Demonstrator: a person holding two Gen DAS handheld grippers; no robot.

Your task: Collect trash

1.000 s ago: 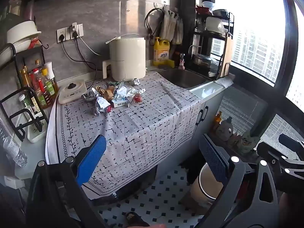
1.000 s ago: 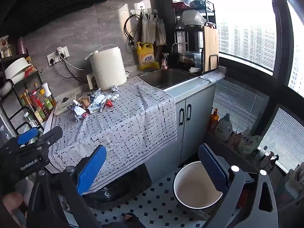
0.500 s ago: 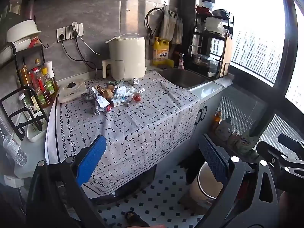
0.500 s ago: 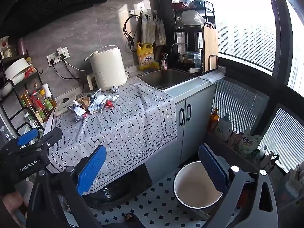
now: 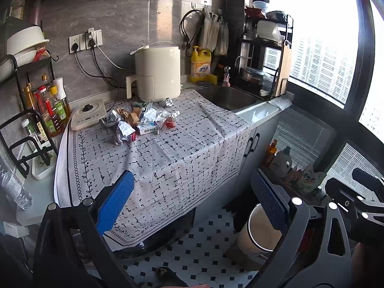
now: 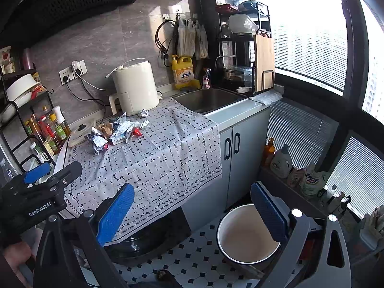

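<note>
trash pile point(image 5: 139, 122) far ahead on counter | left gripper point(image 5: 192, 201) spread | right gripper point(image 6: 192, 204) spread

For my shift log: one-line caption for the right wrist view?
Open right gripper above bucket, facing trash pile on clothed counter.

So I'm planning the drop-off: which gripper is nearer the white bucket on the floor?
Right. The right gripper hangs just above the bucket; the left gripper sits further left, by the counter's front edge.

left gripper point(image 5: 192, 201) eased slightly nearer the trash pile point(image 5: 139, 122)
</note>
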